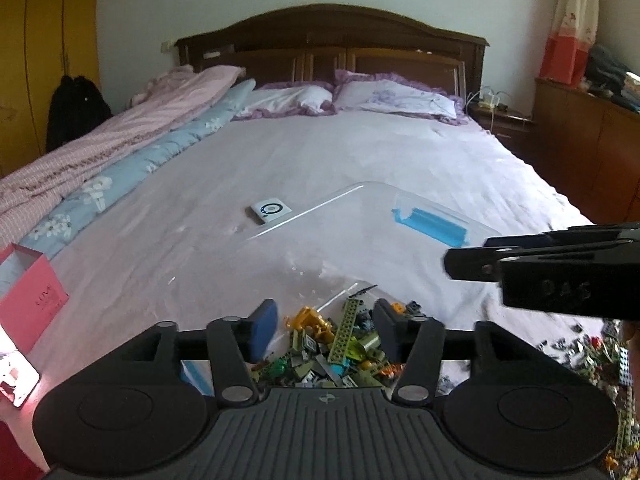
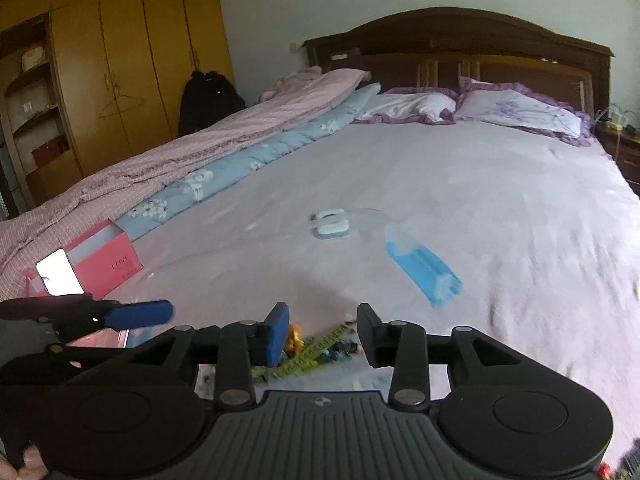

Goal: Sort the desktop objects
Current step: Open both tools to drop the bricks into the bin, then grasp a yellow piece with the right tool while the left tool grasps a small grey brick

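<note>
Both claws gape, holding nothing: the left claw [image 1: 326,330] sits straight over the brick pile [image 1: 336,350] in the clear bin [image 1: 360,196] at the bed's [image 1: 360,152] near edge; the right claw [image 2: 323,336] hangs alongside.

Two pillows [image 1: 400,98], one clear bin [image 1: 360,216], one pink box [image 1: 28,296], one white device [image 1: 272,211] and two quilts [image 1: 132,160] are counted; loose bricks [image 1: 336,344] cannot be numbered

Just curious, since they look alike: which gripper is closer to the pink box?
Left. The left gripper is near the pink box, just to its right; the right gripper is farther over on that same side.
</note>
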